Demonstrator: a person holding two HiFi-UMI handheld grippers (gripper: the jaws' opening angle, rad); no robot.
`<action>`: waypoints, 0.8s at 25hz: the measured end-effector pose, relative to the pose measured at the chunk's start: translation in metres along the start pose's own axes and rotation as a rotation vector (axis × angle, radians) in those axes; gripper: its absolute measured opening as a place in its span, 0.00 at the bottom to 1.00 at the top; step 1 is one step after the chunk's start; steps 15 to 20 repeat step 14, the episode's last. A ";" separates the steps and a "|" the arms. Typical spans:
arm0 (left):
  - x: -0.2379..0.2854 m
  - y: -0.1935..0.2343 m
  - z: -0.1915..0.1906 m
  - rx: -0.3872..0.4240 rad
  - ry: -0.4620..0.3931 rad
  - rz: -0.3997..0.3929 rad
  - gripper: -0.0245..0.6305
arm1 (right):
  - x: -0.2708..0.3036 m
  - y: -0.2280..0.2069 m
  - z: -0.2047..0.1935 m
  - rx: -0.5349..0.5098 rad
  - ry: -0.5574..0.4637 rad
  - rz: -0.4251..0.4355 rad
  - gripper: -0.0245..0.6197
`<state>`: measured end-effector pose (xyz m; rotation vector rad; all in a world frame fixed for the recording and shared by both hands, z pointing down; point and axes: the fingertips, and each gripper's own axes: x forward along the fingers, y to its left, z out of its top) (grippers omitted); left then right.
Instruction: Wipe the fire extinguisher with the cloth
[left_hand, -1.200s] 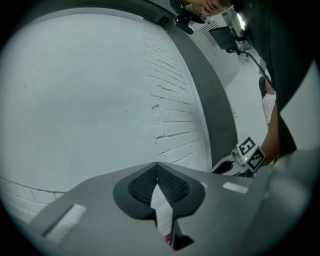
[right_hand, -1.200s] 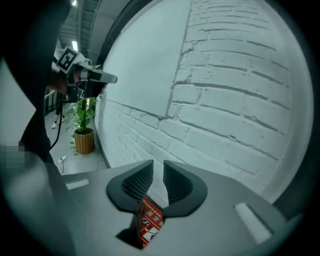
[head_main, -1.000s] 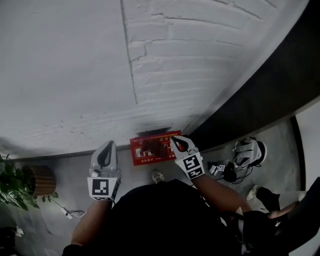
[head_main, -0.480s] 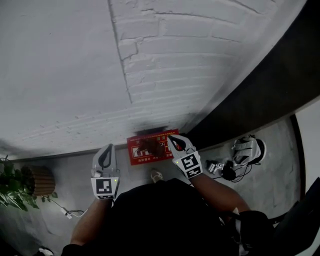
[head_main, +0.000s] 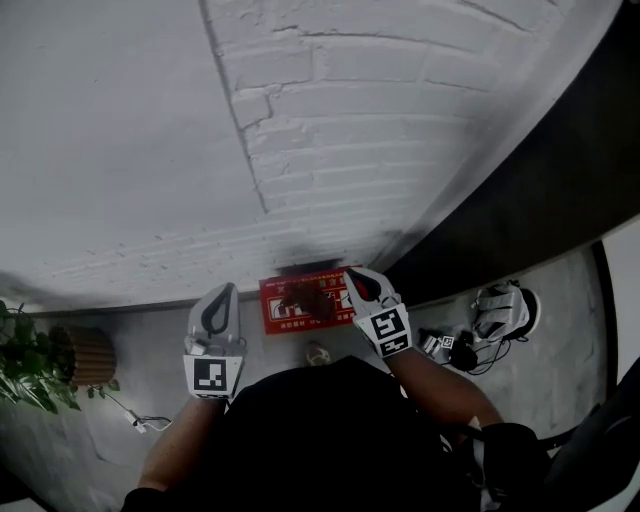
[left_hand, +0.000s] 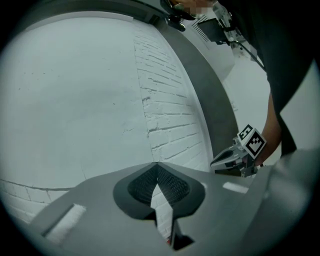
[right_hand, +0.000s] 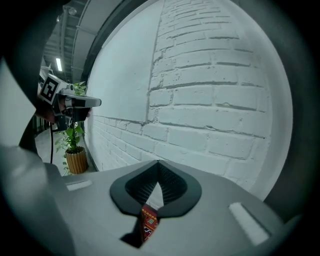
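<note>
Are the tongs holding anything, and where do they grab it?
Nothing is held. The left tongs and the right tongs are both shut, tips together, empty. The red box seen past the right ones lies on the floor.

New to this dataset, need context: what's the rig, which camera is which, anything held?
No robot: a person holds a two-jaw gripper in each hand. The head camera looks down on the left gripper, the right gripper, a white brick wall, and on the floor a red box, a potted plant and white gear with cables. The other two pictures come from cameras riding on the grippers, looking along their jaws. Both pairs are shut, holding nothing. No cloth shows.
</note>
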<state>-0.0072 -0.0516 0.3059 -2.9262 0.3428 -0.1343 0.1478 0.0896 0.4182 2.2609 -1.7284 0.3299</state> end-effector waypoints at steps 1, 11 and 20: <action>0.000 -0.001 0.000 0.003 0.002 0.001 0.04 | 0.001 -0.001 -0.001 0.003 0.001 0.003 0.04; -0.014 0.007 -0.018 -0.003 0.062 0.052 0.04 | 0.011 -0.003 -0.011 0.007 0.030 0.034 0.04; -0.018 0.010 -0.023 -0.026 0.074 0.062 0.04 | 0.015 -0.005 -0.010 0.002 0.036 0.033 0.04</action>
